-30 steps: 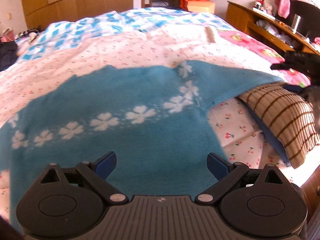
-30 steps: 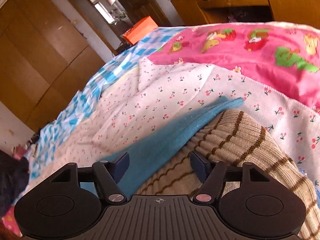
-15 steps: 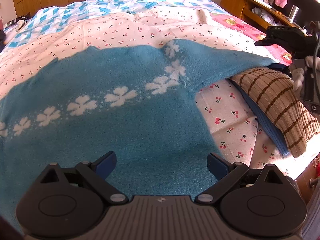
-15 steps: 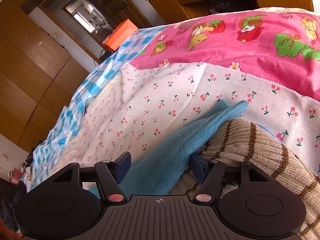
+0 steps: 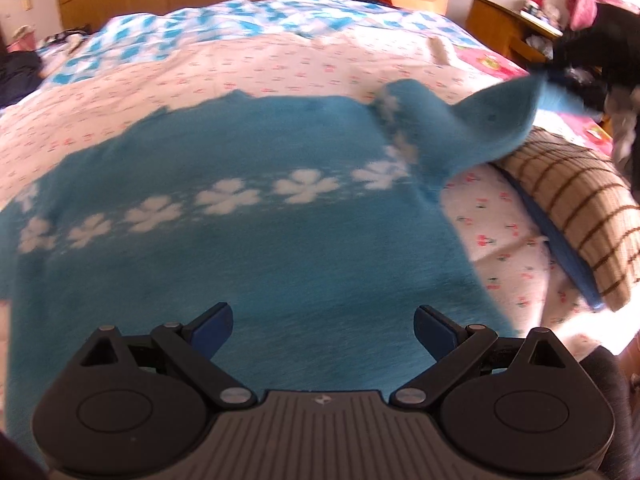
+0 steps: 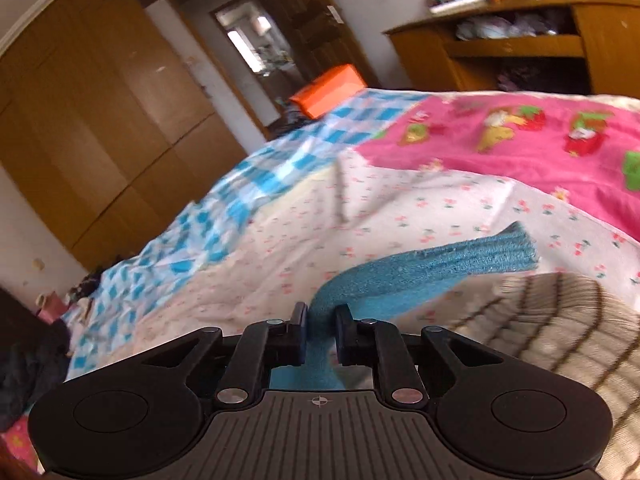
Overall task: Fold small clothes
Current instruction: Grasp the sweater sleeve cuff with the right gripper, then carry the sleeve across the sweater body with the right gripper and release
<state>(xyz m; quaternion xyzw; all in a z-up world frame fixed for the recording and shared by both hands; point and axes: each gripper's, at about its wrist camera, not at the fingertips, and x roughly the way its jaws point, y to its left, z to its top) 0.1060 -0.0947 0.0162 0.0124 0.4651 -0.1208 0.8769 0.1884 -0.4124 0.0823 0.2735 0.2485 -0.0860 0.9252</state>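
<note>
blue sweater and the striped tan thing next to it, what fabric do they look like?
Blue sweater: looks like fuzzy, matte knit, maybe wool or acrylic; soft nap, ribbed cuff visible beyond the closing right gripper, which pinches the sleeve. Striped tan garment: ribbed knit with thin brown stripes; fibre unclear.

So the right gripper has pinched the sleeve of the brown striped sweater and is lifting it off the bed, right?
Not quite. The right gripper is closing on the sleeve of the blue sweater, not the brown striped sweater, which lies beside it. The right wrist view shows blue knit between the fingers.
</note>
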